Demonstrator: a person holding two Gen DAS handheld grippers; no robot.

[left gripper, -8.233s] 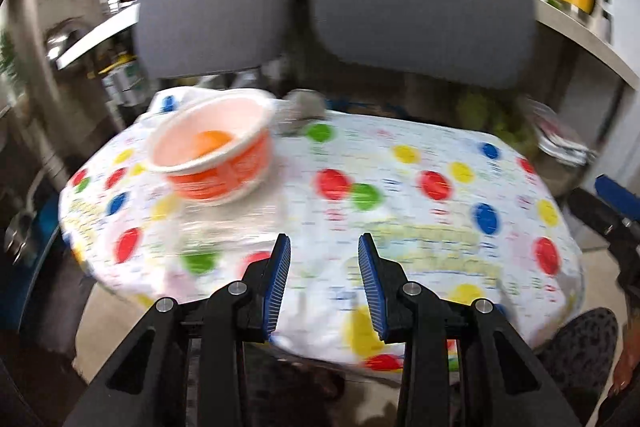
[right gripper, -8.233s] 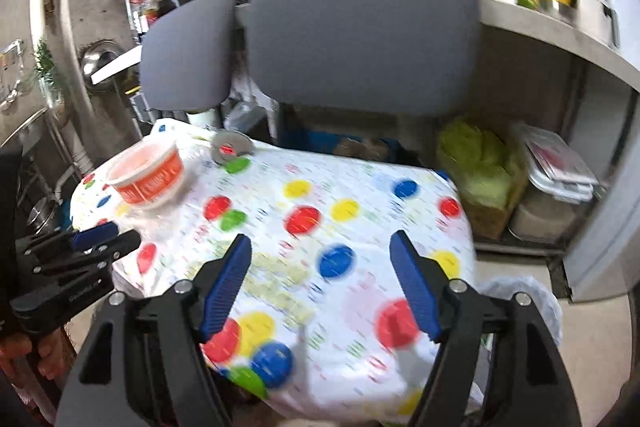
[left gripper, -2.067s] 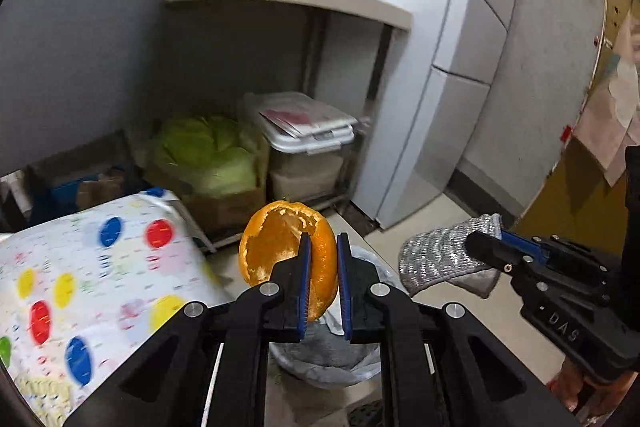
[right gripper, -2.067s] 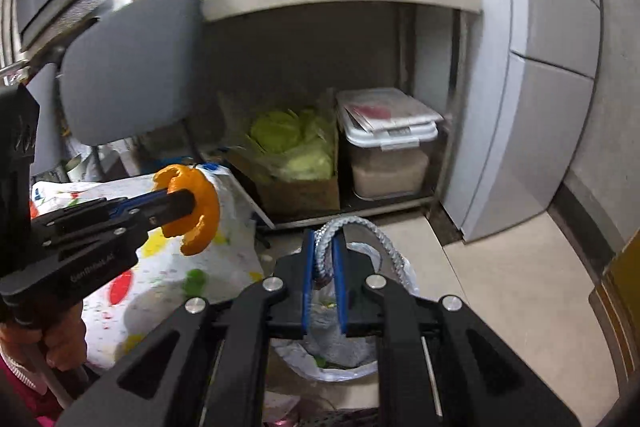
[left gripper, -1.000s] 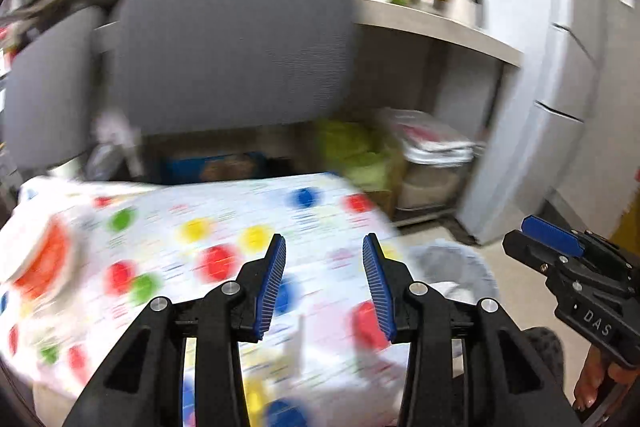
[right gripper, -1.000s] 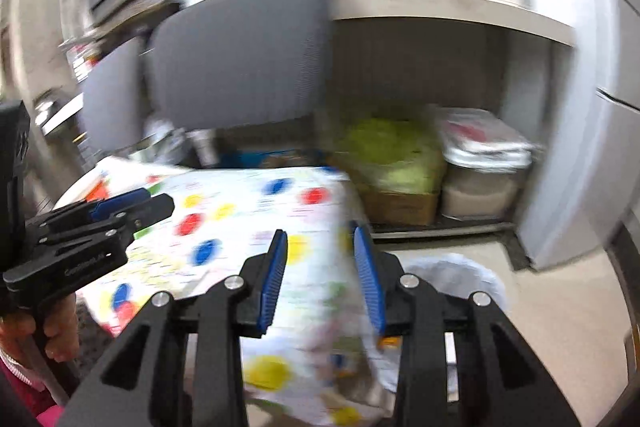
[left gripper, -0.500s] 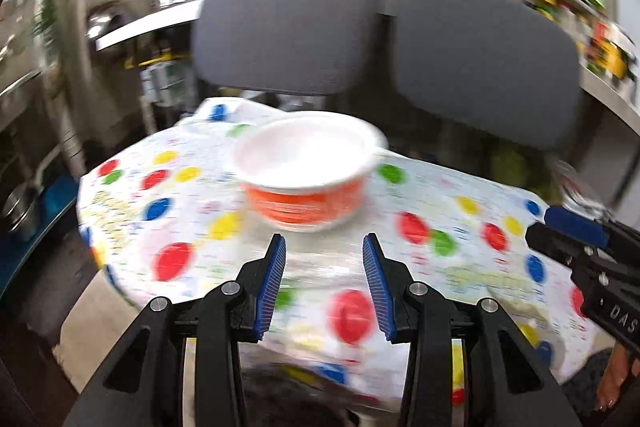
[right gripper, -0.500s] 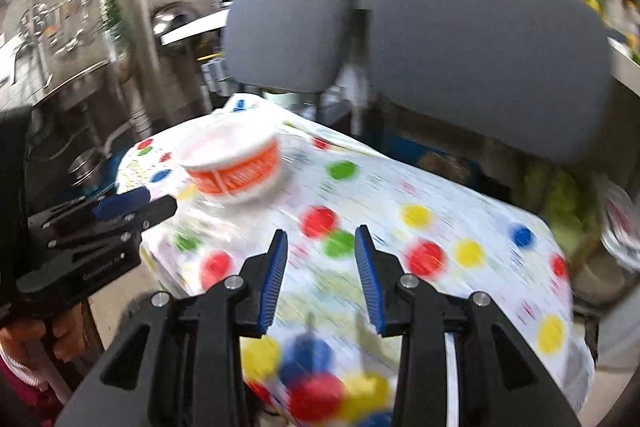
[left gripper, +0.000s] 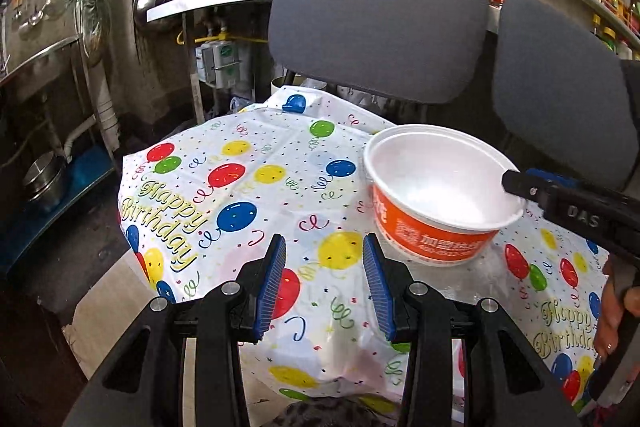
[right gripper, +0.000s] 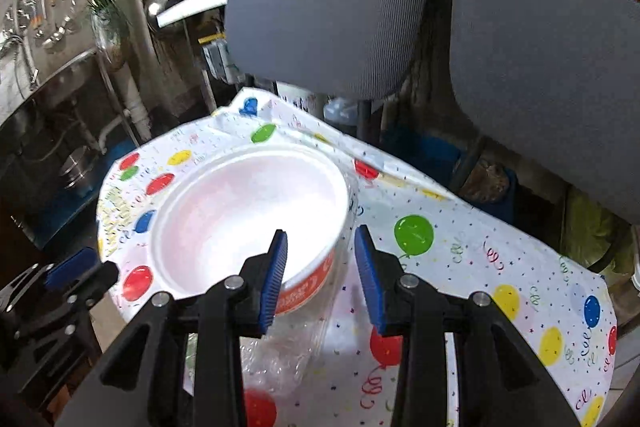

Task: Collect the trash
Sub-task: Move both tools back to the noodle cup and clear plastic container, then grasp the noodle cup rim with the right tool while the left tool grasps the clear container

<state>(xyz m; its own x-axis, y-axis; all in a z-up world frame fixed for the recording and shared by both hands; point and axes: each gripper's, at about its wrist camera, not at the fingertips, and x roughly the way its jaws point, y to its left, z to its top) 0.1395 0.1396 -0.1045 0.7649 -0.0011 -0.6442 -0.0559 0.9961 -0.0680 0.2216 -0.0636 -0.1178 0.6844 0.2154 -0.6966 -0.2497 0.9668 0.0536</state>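
Back from the bin, peel gone: both grippers (left gripper: 324, 281) (right gripper: 321, 277) open, empty; right straddling bowl (right gripper: 248, 223) rim, seemingly untouched.

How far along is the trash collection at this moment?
Done: the orange-and-white bowl looks empty.
In hand: nothing. The right gripper is open with the bowl's rim between its fingers; the left gripper is open over the tablecloth.
Left: the bowl and the crumpled clear plastic beside it.
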